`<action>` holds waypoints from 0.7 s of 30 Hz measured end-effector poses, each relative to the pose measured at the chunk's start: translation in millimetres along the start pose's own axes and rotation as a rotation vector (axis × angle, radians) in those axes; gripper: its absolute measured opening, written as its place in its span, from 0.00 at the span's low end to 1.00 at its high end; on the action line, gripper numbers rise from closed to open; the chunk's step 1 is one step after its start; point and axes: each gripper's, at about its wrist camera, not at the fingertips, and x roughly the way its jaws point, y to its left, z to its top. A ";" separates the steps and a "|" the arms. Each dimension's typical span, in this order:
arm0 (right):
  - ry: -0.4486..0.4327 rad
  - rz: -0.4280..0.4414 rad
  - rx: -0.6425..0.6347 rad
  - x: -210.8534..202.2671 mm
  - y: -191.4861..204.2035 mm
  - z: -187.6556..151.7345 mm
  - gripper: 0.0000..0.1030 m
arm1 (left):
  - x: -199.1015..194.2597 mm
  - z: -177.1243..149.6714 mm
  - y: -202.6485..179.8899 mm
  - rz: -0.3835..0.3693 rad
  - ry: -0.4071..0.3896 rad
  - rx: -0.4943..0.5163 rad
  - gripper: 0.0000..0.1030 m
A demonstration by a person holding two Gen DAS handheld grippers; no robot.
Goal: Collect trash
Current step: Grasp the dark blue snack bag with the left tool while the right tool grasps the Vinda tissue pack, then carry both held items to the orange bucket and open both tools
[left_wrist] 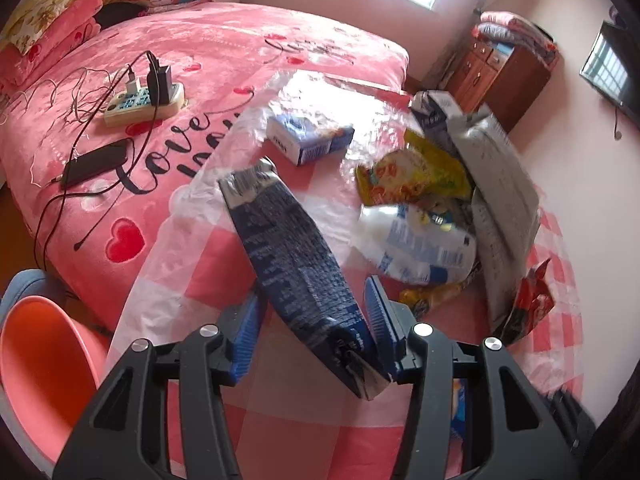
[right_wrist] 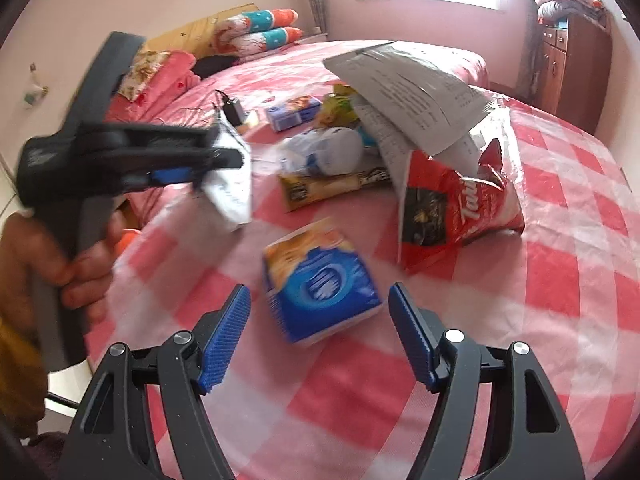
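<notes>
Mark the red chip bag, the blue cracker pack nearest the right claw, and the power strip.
red chip bag point(right_wrist: 460, 216), right wrist view, on its printed front.
blue cracker pack point(right_wrist: 320, 288), right wrist view, on its blue face.
power strip point(left_wrist: 140, 102), left wrist view, on its top.
</notes>
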 end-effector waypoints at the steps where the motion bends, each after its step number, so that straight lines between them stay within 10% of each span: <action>1: 0.006 -0.004 -0.007 3.9 1.1 1.3 0.69 | 2.4 -0.7 1.2 0.009 0.007 -0.002 0.50; 21: 0.010 -0.119 -0.075 26.3 19.0 2.7 0.39 | -10.8 -22.8 33.7 -0.057 -0.054 -0.063 0.28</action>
